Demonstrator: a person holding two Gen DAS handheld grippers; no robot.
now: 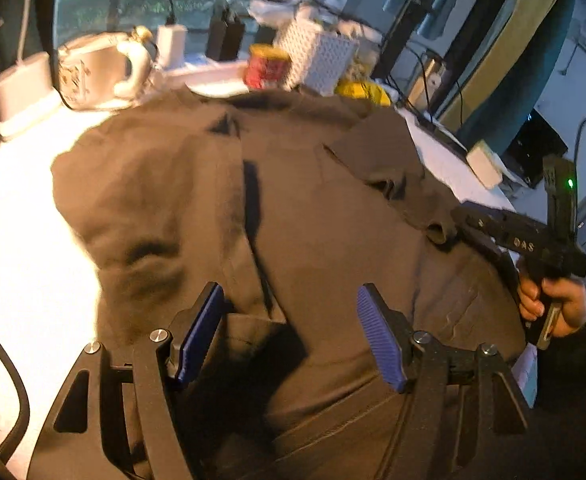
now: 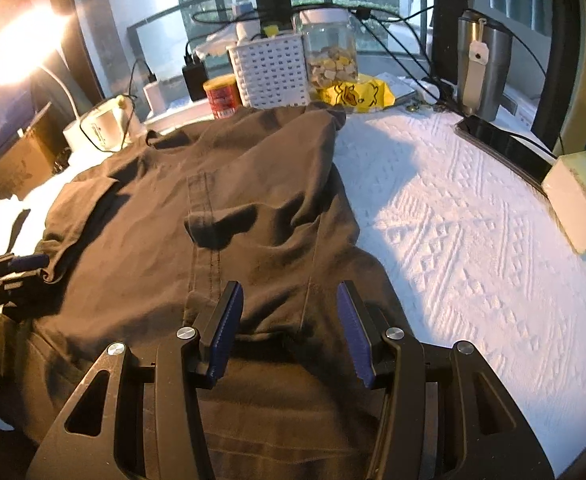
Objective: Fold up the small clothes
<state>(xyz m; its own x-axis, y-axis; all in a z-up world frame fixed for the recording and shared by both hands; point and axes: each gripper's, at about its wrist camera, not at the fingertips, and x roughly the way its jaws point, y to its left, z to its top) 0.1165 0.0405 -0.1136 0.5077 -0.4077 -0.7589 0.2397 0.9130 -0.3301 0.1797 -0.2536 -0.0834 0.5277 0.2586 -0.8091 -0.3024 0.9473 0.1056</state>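
— Garment (image 2: 229,200): where does it lie?
— Dark shirt, spread rumpled on the white textured cloth (image 2: 445,216), reaching toward the far-edge clutter.
— Grippers?
— Left gripper (image 1: 291,332) and right gripper (image 2: 289,328) both spread above the near hem, pinching nothing.

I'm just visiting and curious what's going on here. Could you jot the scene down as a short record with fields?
Garment: dark brown garment, spread out and wrinkled
Surface: white textured cloth
Left gripper: open over the garment, nothing between its pads
Right gripper: open over the garment's near edge, holding nothing
Behind the garment: white basket, red can, glass jar, yellow bag
Right side: steel tumbler, tissue box
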